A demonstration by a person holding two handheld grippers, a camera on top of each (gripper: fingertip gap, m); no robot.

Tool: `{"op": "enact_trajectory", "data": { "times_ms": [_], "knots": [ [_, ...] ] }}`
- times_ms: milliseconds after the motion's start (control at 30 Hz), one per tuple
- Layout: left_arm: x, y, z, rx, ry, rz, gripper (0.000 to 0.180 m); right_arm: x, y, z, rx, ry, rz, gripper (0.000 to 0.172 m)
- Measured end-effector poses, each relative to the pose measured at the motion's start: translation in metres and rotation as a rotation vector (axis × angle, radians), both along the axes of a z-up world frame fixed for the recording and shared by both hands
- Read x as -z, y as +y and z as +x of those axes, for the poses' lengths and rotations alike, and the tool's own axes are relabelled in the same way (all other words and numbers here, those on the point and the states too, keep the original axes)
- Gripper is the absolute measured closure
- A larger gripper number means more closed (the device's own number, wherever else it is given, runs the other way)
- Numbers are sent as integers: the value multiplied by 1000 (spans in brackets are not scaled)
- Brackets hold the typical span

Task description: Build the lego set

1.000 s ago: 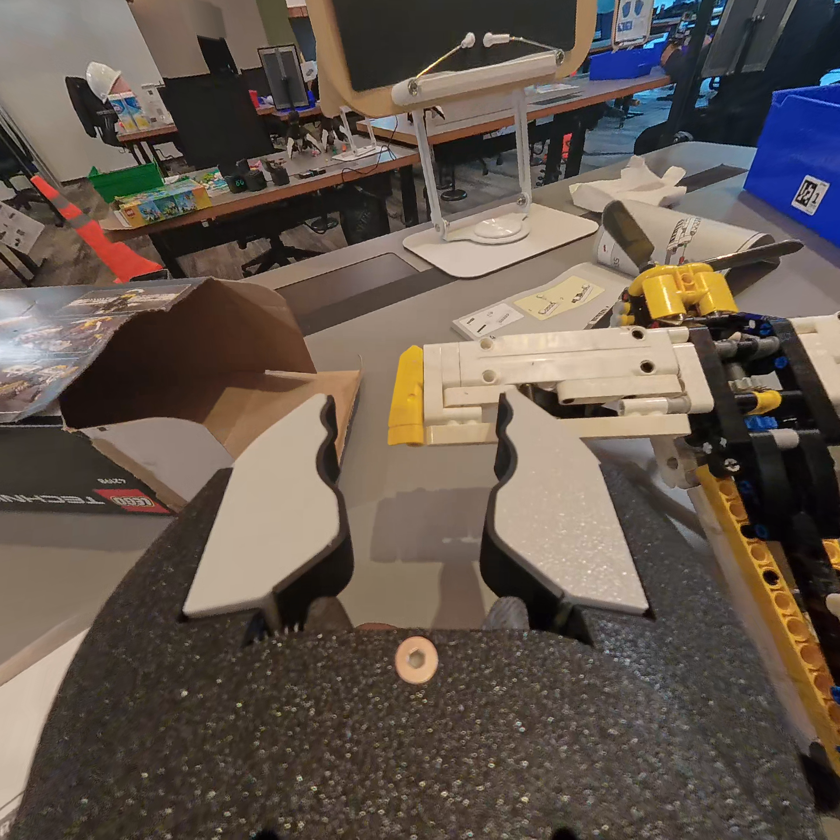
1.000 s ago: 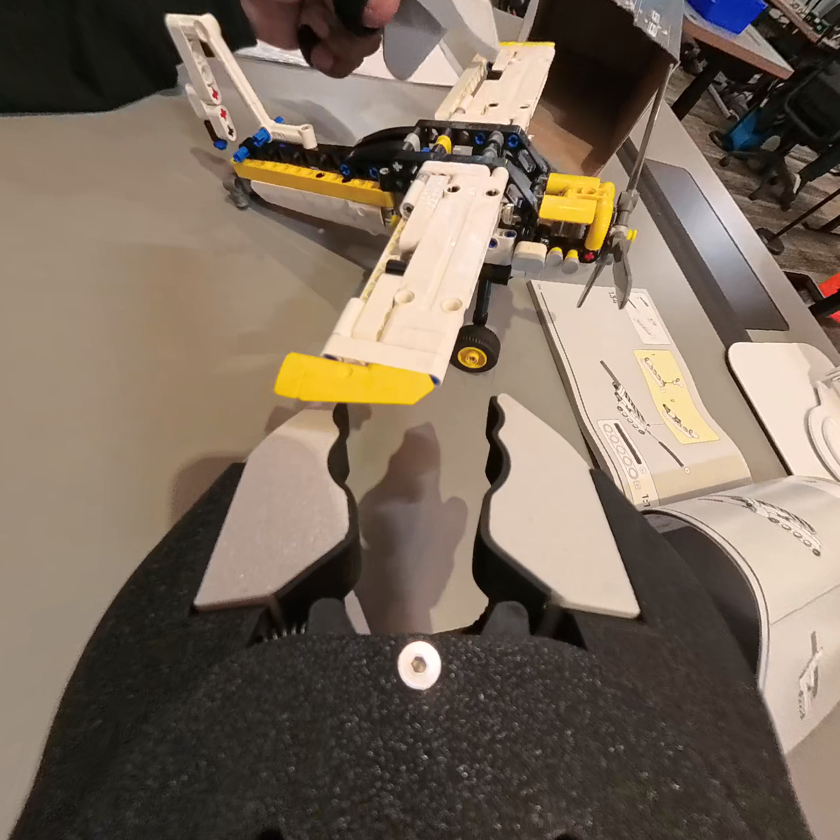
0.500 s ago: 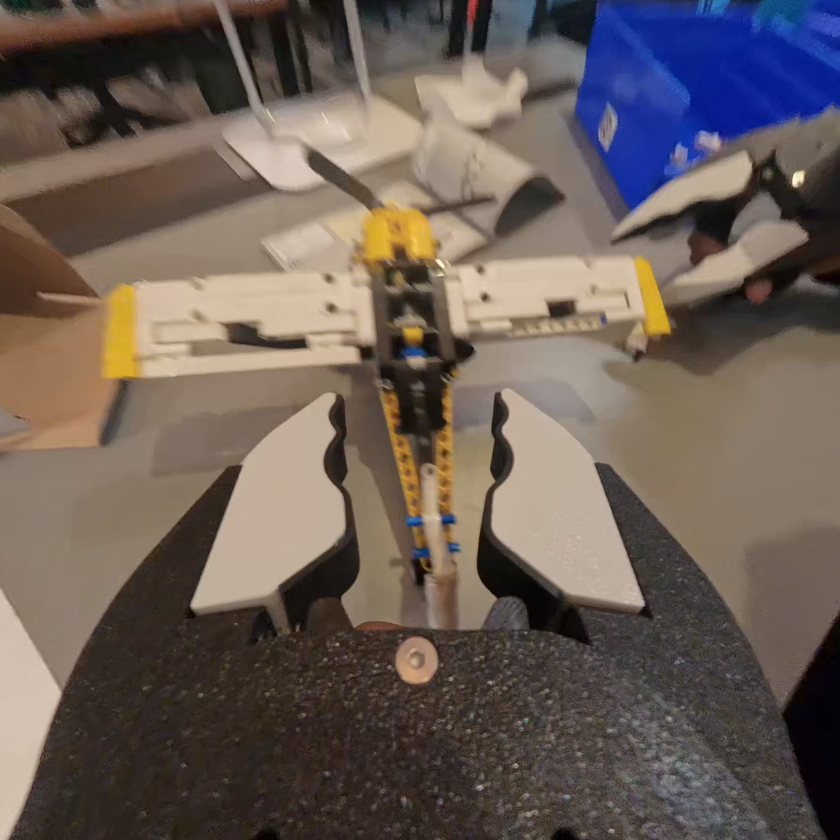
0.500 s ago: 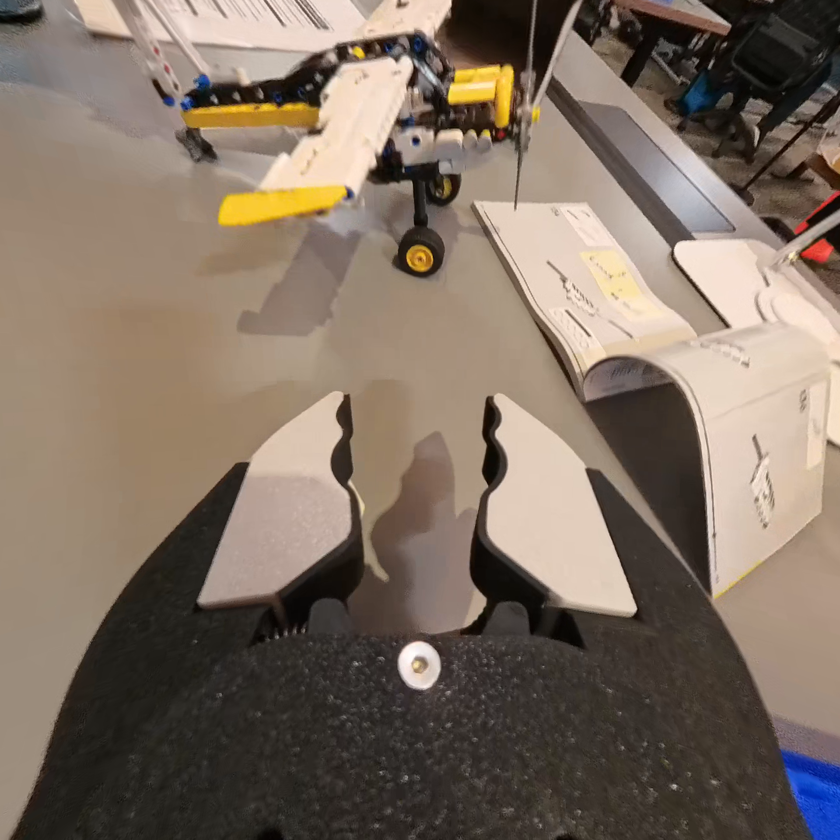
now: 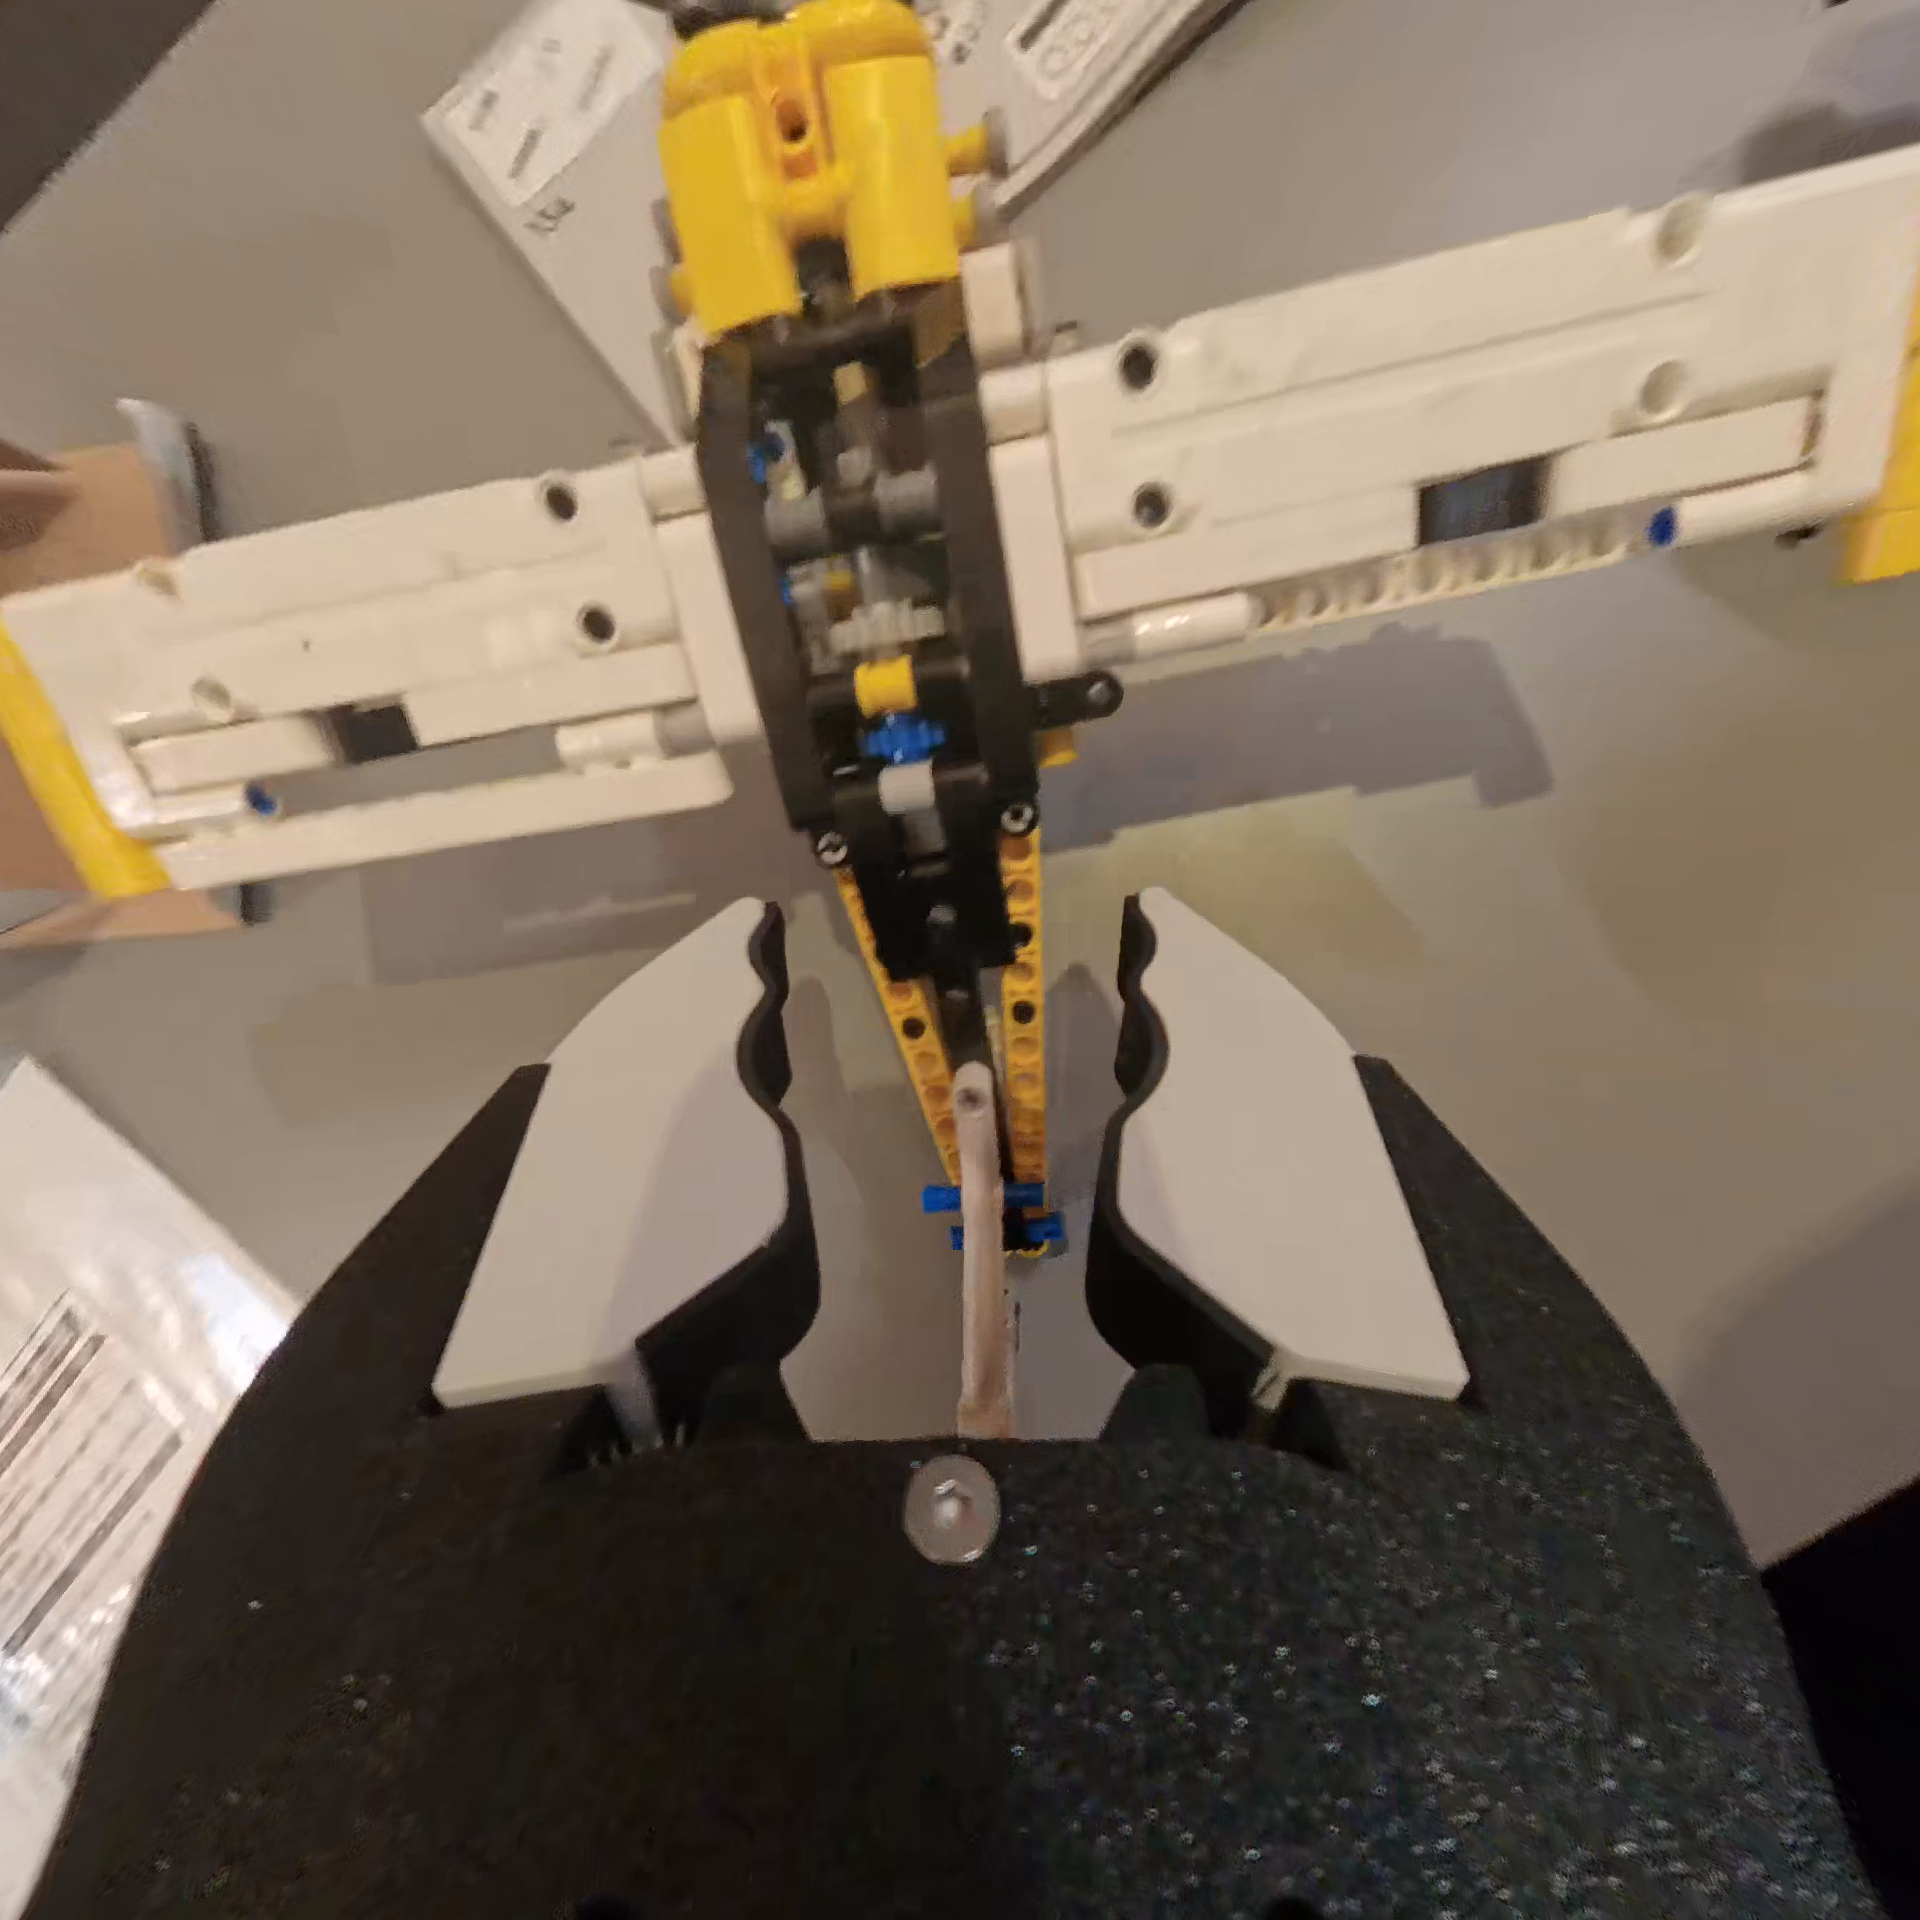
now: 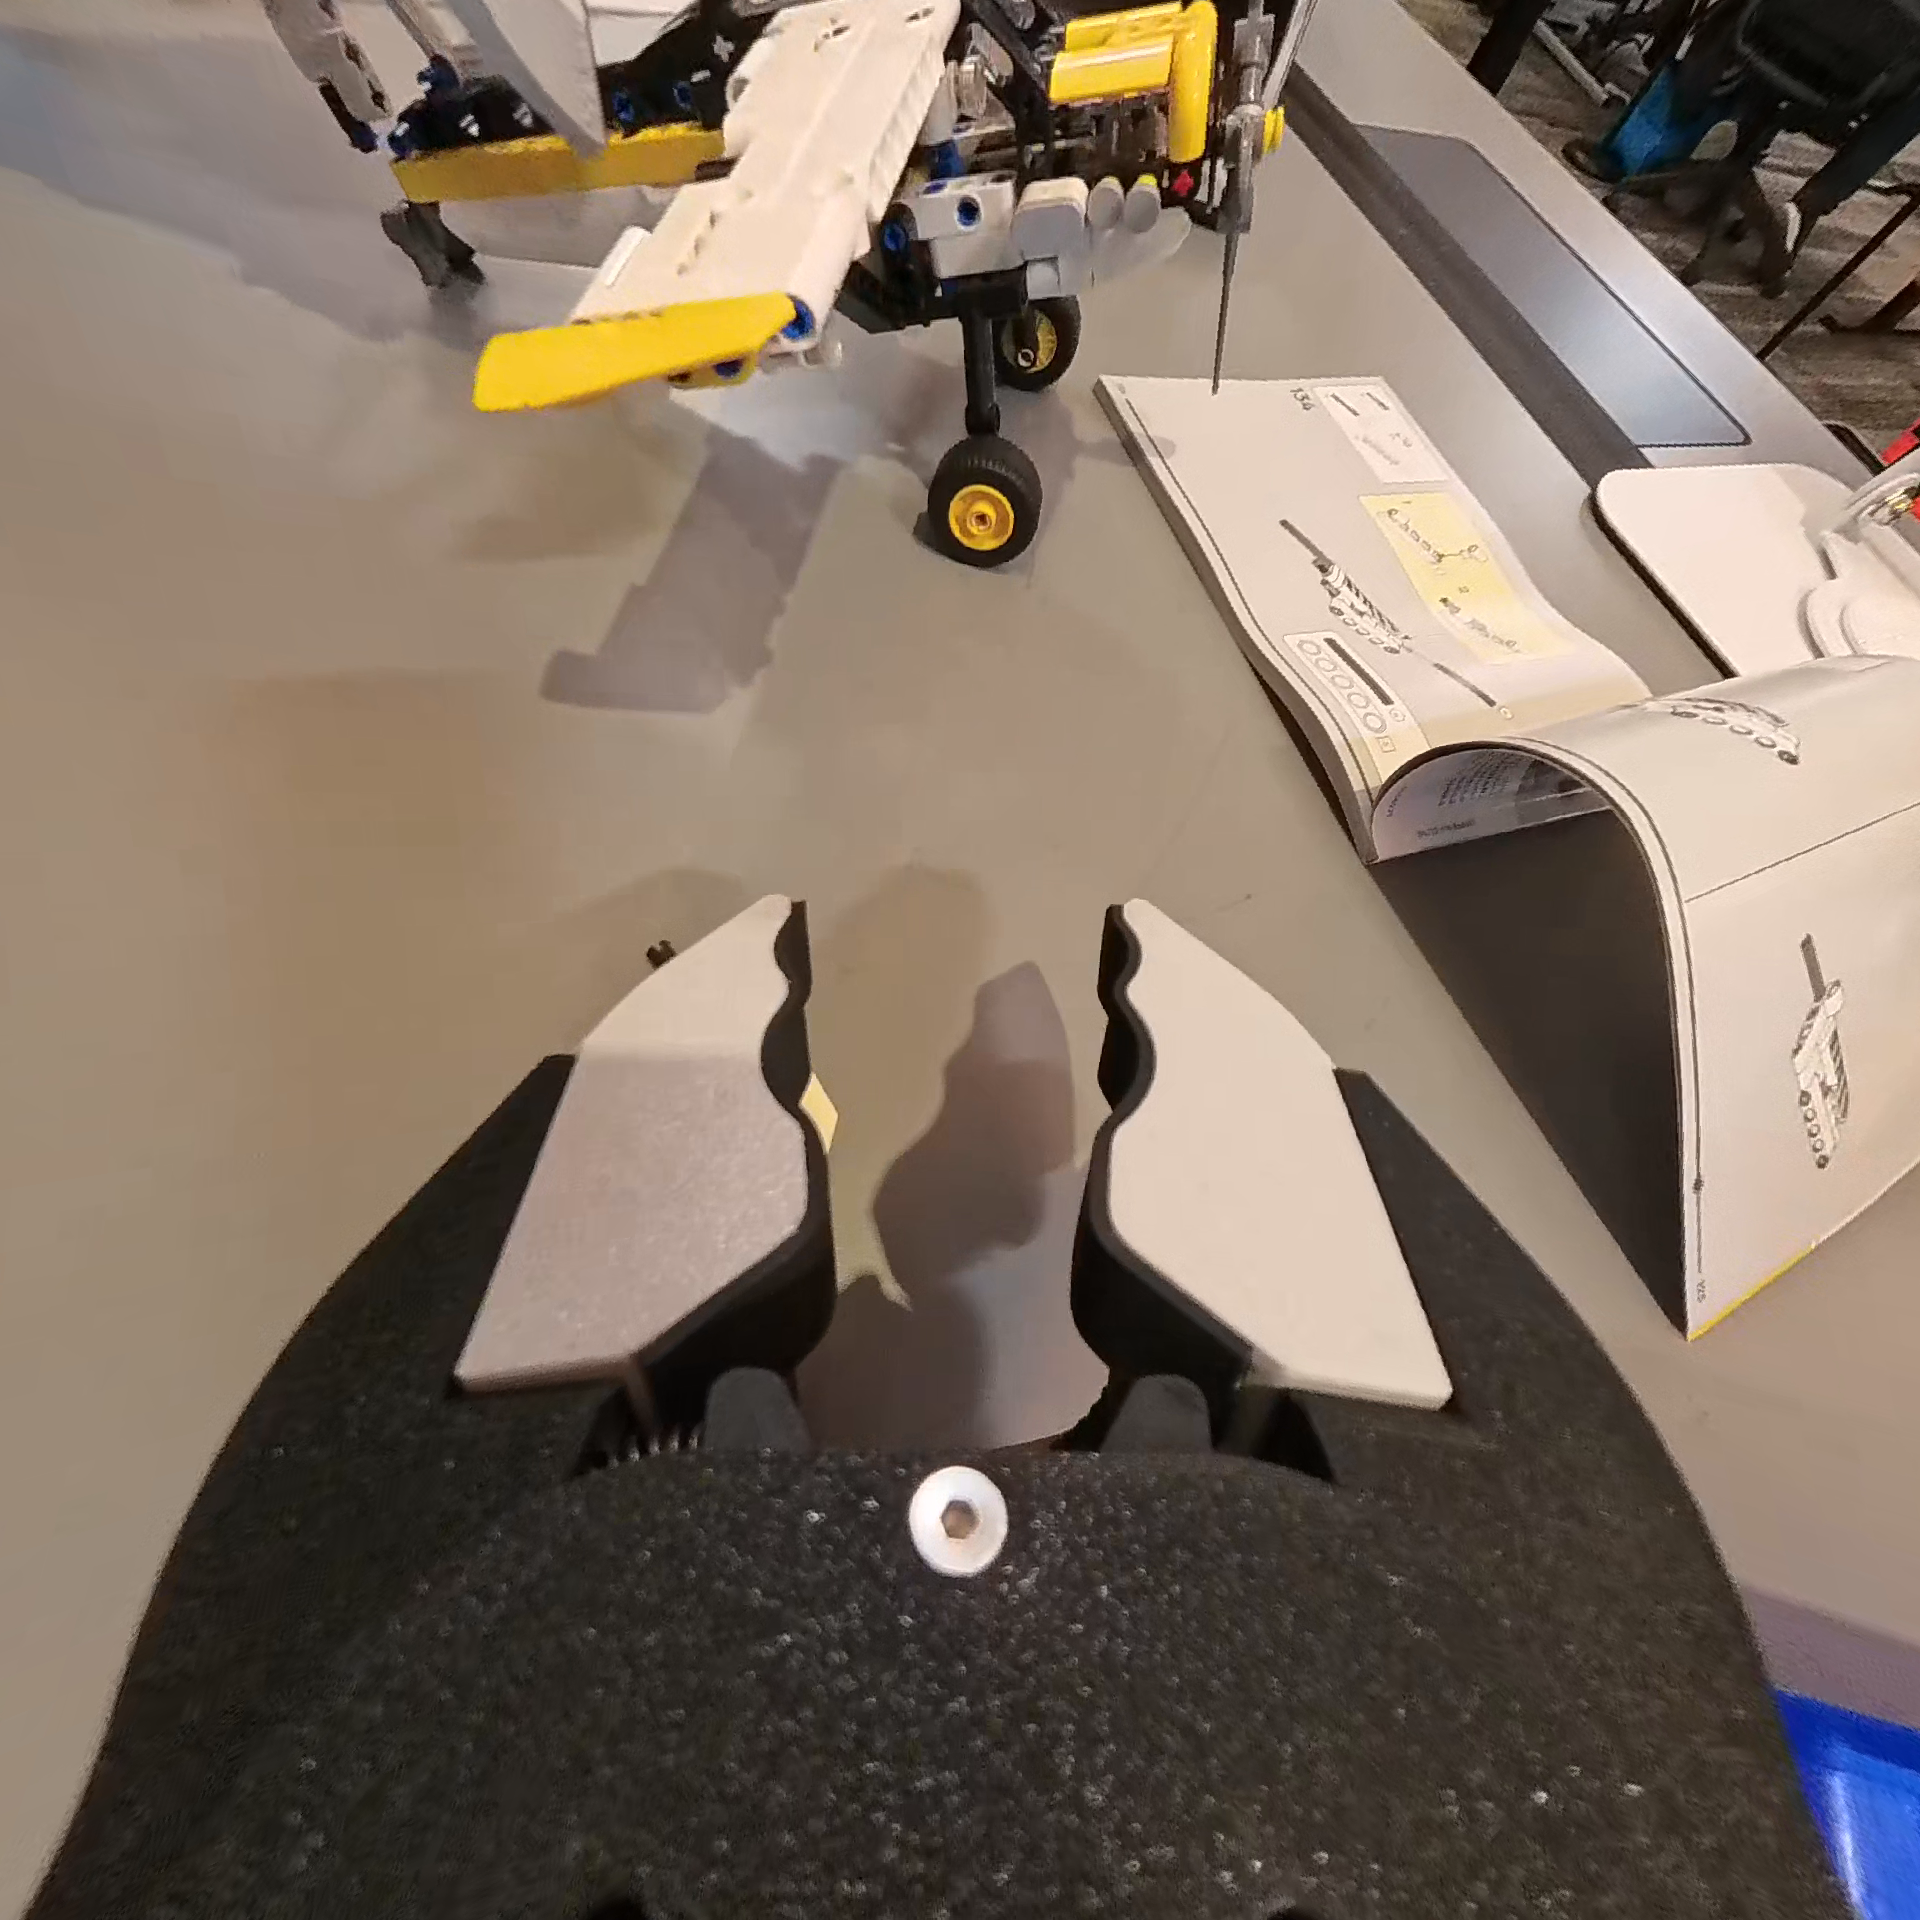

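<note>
Standing on the grey table (image 6: 312, 727): brick-built model plane (image 5: 873, 582), long axis running away from the left gripper (image 5: 951, 914), yellow nose farthest. Its tail lies between those wide-open fingers, untouched. Right gripper (image 6: 951, 914) wide, bare, well apart; instruction booklet (image 6: 1382, 582) beside.

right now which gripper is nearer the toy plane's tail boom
Left. The left gripper straddles the toy plane's yellow tail boom, jaws open with a gap on each side. The right gripper hovers open over bare table, well short of the plane's wingtip.
</note>
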State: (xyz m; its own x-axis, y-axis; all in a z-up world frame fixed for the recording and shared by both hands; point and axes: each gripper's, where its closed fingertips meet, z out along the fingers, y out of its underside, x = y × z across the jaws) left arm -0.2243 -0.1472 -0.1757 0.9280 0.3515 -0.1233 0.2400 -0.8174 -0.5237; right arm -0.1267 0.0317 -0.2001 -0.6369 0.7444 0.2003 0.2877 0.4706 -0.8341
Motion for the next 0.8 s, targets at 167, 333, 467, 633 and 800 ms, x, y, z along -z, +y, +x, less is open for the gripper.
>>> {"op": "enact_trajectory", "data": {
  "times_ms": [167,333,467,633,800],
  "knots": [
    [21,3,-7,-4,-98,-103,119,1,-1,1,-9,7,14,119],
    [34,4,-9,43,-98,-172,135,1,-2,3,-20,14,19,119],
    [34,-2,-15,61,-74,-177,137,0,-1,3,-19,15,12,120],
    [32,-23,-31,9,-55,-175,139,0,-1,2,-15,7,6,120],
    [30,-45,-59,-89,-2,-185,139,1,-1,1,-10,-4,-1,120]
  ]
}}
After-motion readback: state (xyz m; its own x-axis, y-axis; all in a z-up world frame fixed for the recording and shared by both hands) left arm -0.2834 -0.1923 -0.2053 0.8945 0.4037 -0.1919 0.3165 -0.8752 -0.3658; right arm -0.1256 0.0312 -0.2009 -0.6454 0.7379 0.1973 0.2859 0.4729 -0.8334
